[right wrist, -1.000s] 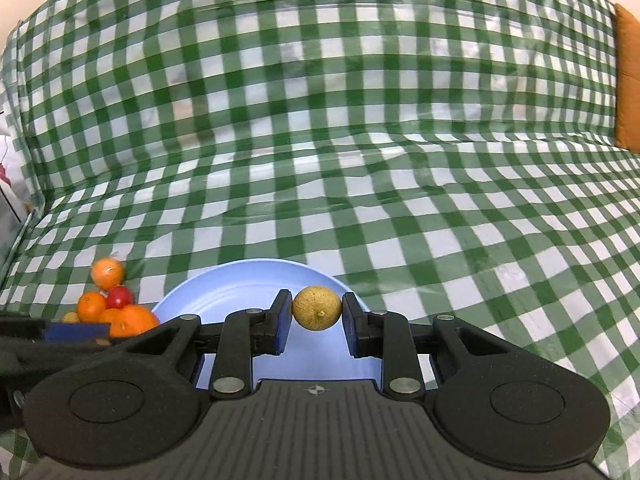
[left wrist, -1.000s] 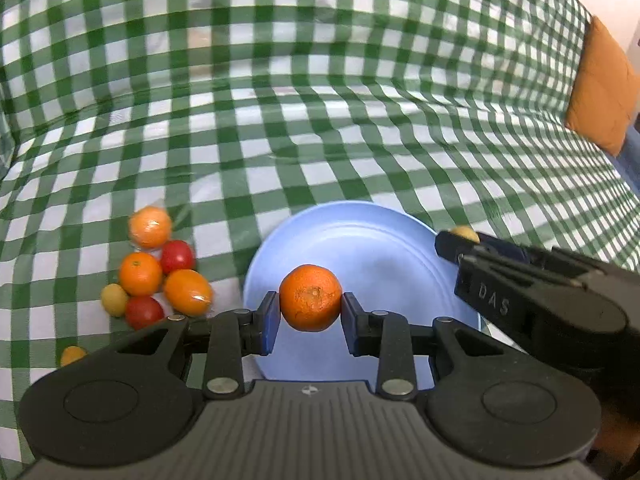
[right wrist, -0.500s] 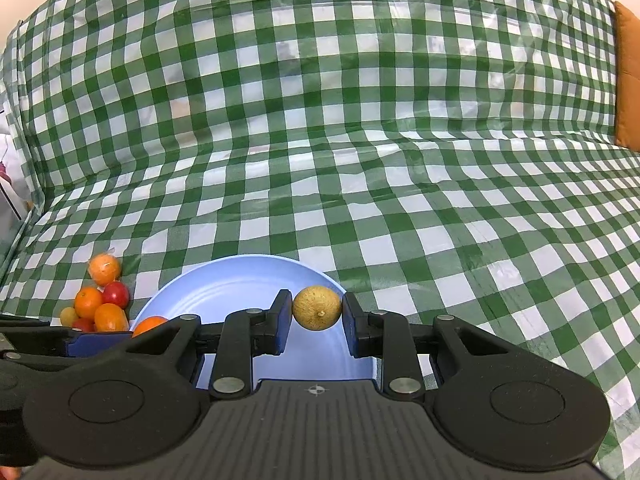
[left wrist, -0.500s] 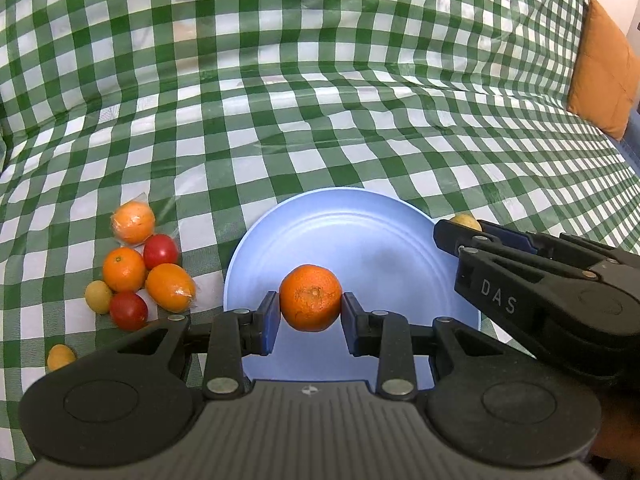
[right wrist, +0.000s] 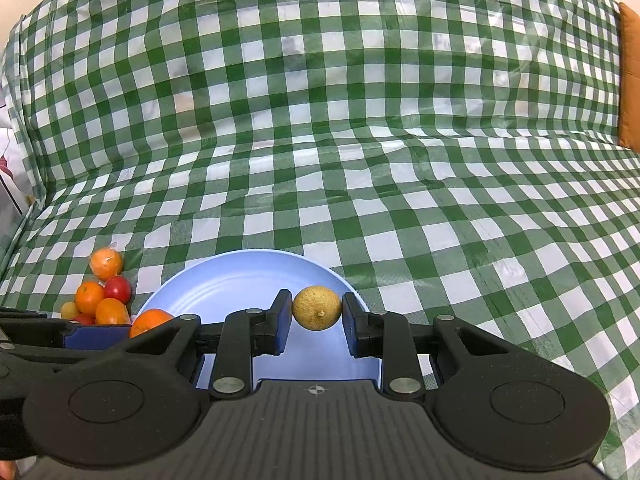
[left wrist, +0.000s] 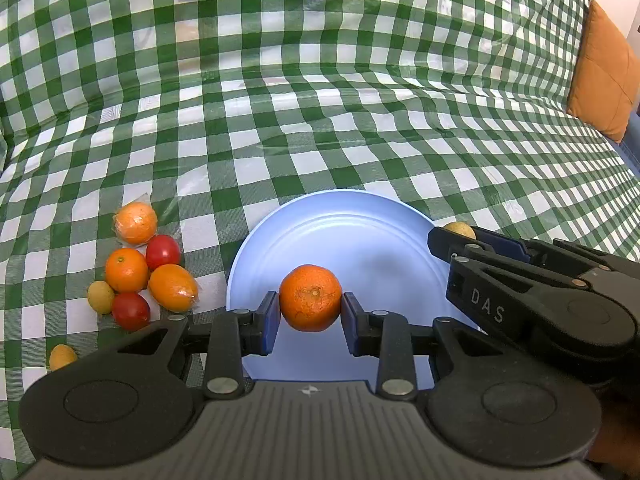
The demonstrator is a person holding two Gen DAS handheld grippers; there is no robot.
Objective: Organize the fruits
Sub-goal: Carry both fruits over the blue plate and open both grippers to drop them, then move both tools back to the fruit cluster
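Over the blue plate (left wrist: 360, 240), the left gripper (left wrist: 310, 316) holds a mandarin (left wrist: 310, 298), its jaws pressed on the fruit from both sides, stem end facing the camera. The fruit hangs above the near part of the plate, which is bare from this view. The plate lies on a green-and-white checked cloth (left wrist: 320, 120) that covers the table.

At the plate's right edge, the right gripper (right wrist: 317, 322) has its jaws closed on a small yellowish round fruit (right wrist: 317, 307), perhaps a lemon or lime, though the skin is too dull to be sure. From the left wrist view this gripper comes in from the right, with the yellowish fruit just showing past its tip over the plate's rim.

Left of the plate, a cluster of fruit rests on the cloth: an orange in clear wrap (left wrist: 135, 223) farthest back, a red tomato (left wrist: 163, 252) just in front of it, a bare orange (left wrist: 126, 270), an oval orange fruit in wrap (left wrist: 173, 287), a second tomato (left wrist: 130, 311) and a small yellow fruit (left wrist: 100, 297), all touching or nearly so. Another small yellow fruit (left wrist: 62, 356) lies apart, nearer the camera.

An orange cushion (left wrist: 604, 72) sits at the far right edge.
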